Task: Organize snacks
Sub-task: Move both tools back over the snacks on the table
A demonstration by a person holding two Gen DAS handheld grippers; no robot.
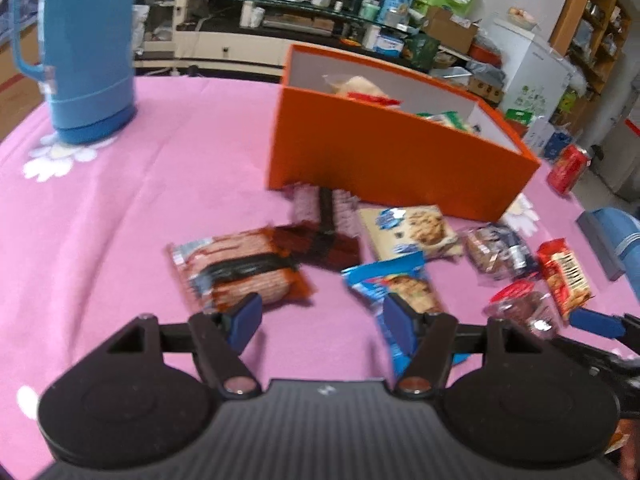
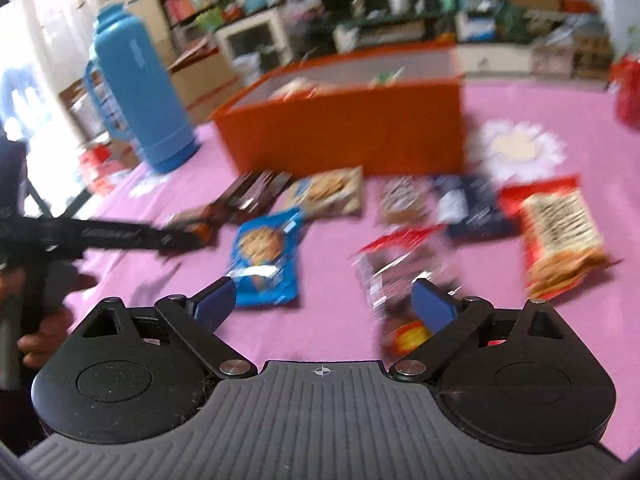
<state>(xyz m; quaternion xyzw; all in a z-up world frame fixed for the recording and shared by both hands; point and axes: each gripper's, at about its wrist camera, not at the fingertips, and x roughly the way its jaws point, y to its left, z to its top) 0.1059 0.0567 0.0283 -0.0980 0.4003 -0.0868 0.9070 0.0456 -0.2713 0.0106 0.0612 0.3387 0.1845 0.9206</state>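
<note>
An open orange box (image 1: 384,156) holding a few snacks stands on the pink tablecloth; it also shows in the right wrist view (image 2: 352,128). Several snack packets lie in front of it: a brown cake packet (image 1: 240,272), a blue cookie packet (image 1: 396,280) (image 2: 264,256), a beige cookie packet (image 1: 412,232), a red cracker packet (image 1: 564,276) (image 2: 560,232), a clear red-topped packet (image 2: 400,272). My left gripper (image 1: 320,320) is open and empty, just short of the brown and blue packets. My right gripper (image 2: 324,300) is open and empty, between the blue and clear packets.
A tall blue thermos (image 1: 88,48) (image 2: 136,96) stands at the far left of the table. A red can (image 1: 568,168) stands right of the box. The left gripper's arm (image 2: 100,236) reaches in at left in the right wrist view. Cluttered shelves lie beyond the table.
</note>
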